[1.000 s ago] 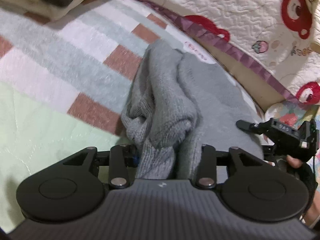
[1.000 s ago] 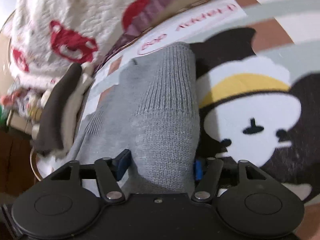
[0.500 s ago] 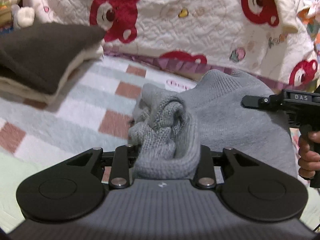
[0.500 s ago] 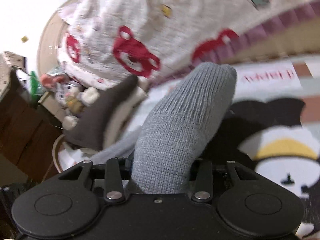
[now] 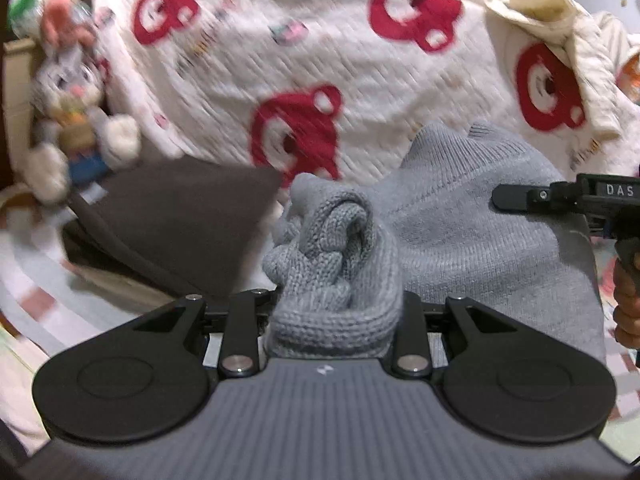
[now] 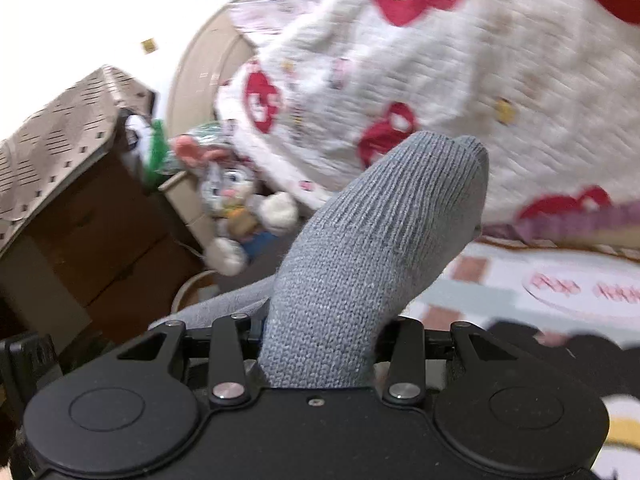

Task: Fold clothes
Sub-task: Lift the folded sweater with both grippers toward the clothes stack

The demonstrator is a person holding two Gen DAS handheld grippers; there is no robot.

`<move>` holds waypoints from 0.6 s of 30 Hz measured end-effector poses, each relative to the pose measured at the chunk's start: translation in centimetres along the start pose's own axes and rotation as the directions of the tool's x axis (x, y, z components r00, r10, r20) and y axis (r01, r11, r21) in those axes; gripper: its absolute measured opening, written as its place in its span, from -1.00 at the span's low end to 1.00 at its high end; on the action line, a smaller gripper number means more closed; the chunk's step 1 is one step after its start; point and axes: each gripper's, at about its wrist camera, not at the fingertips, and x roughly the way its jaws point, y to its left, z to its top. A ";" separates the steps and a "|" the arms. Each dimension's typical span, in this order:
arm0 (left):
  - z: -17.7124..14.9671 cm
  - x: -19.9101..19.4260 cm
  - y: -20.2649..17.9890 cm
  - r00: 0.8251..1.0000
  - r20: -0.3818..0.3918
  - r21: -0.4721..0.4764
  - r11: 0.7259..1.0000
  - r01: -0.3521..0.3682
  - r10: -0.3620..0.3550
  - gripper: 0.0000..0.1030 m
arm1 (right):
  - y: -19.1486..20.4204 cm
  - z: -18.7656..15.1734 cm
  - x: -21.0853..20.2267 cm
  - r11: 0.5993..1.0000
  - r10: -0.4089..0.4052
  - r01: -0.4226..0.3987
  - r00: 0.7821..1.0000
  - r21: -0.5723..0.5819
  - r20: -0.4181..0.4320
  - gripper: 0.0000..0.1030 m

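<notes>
A grey knit sweater (image 5: pixel 472 232) hangs lifted between my two grippers. My left gripper (image 5: pixel 336 308) is shut on a bunched, crumpled part of it, and the knit fills the gap between the jaws. To the right in the left wrist view, my right gripper (image 5: pixel 560 196) holds the sweater's other side, with a hand (image 5: pixel 624 300) on its handle. In the right wrist view, my right gripper (image 6: pixel 324 332) is shut on a smooth fold of the sweater (image 6: pixel 384 216), which rises as a hump ahead of it. The cloth hides both grippers' fingertips.
A cream quilt with red bears (image 5: pixel 300 60) stands behind. A folded dark brown and cream garment (image 5: pixel 180 216) lies at the left on the checked blanket (image 5: pixel 36 280), next to a plush rabbit (image 5: pixel 72 120). Cardboard boxes (image 6: pixel 92 240) stand at the left of the bed.
Both grippers have risen and tilted up, lifting the sweater off the blanket. The right jaws narrowed onto the fold. The quilt now fills the background in both views.
</notes>
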 end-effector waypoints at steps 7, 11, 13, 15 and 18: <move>5.1 0.5 6.1 0.989 0.037 0.107 0.983 -0.147 0.144 -0.44 | 3.7 4.8 7.9 0.993 0.108 -0.108 0.994 -0.039 -0.017 -0.11; 8.2 2.4 9.8 0.979 0.063 0.130 0.971 -0.199 0.192 -0.43 | 4.3 5.1 11.9 0.990 0.137 -0.136 0.990 -0.035 0.036 -0.11; 10.2 3.8 11.5 0.973 0.073 0.147 0.963 -0.228 0.219 -0.43 | 4.8 5.9 14.2 0.989 0.141 -0.138 0.989 -0.055 0.052 -0.11; 12.0 5.4 13.0 0.968 0.071 0.174 0.952 -0.251 0.242 -0.43 | 5.1 7.4 16.6 0.987 0.151 -0.147 0.986 -0.064 0.064 -0.11; 14.0 7.5 14.9 0.954 0.107 0.204 0.933 -0.297 0.280 -0.43 | 4.7 9.8 20.3 0.982 0.184 -0.177 0.978 -0.070 0.103 -0.11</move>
